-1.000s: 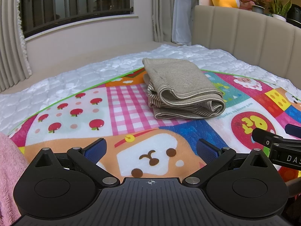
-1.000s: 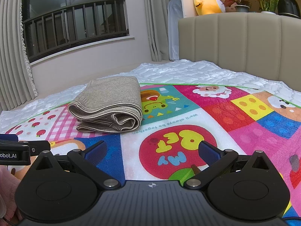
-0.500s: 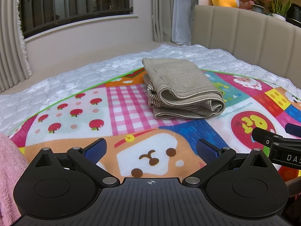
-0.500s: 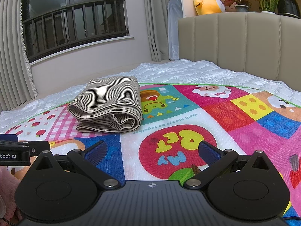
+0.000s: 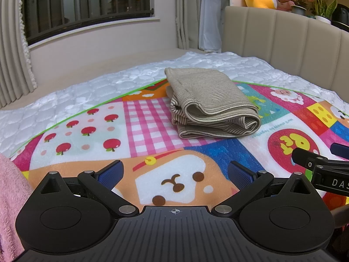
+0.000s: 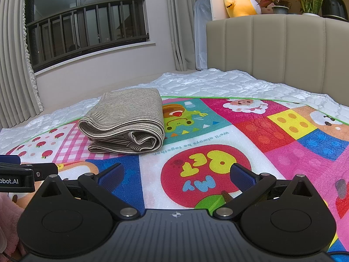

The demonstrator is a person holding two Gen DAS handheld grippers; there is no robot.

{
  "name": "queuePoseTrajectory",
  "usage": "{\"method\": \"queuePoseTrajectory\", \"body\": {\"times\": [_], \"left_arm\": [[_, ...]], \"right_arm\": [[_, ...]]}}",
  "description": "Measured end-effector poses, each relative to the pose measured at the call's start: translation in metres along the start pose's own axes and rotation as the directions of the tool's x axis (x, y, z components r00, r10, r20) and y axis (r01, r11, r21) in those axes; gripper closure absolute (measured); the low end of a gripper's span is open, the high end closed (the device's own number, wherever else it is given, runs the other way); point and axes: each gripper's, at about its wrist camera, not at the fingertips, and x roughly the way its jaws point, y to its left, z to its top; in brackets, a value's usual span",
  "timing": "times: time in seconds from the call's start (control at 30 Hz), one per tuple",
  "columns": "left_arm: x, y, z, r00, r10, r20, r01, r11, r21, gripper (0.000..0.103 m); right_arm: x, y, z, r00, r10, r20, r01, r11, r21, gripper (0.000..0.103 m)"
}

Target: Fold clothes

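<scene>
Well, the striped beige garment (image 5: pixel 209 100) sat folded into a thick bundle on the colourful play mat (image 5: pixel 152 120) spread over the bed, well ahead of both tools. The left hand-held gripper (image 5: pixel 175 172) stood wide with nothing between its blue pads, and the right hand-held gripper (image 6: pixel 176 171) was just as wide and empty. That knit looked soft, light and floppy; I judged the rolled near edge the best place to pinch. A pink cloth (image 5: pixel 11 196) waited at the left.
</scene>
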Motion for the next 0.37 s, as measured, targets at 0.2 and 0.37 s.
{"method": "queuePoseTrajectory", "body": {"times": [0.2,0.37], "left_arm": [[-0.0011,0.0001,-0.0002,1.000,0.000,0.007,0.000,1.000,0.002,0.000],[-0.0036,-0.0022,0.0004,0.999,-0.012,0.029,0.012,1.000,0.020,0.000]], "right_arm": [[-0.0001,-0.0002,-0.0002,1.000,0.001,0.001,-0.001,1.000,0.000,0.000],[-0.0022,-0.0017,0.0008,1.000,0.017,-0.011,-0.017,1.000,0.006,0.000]]}}
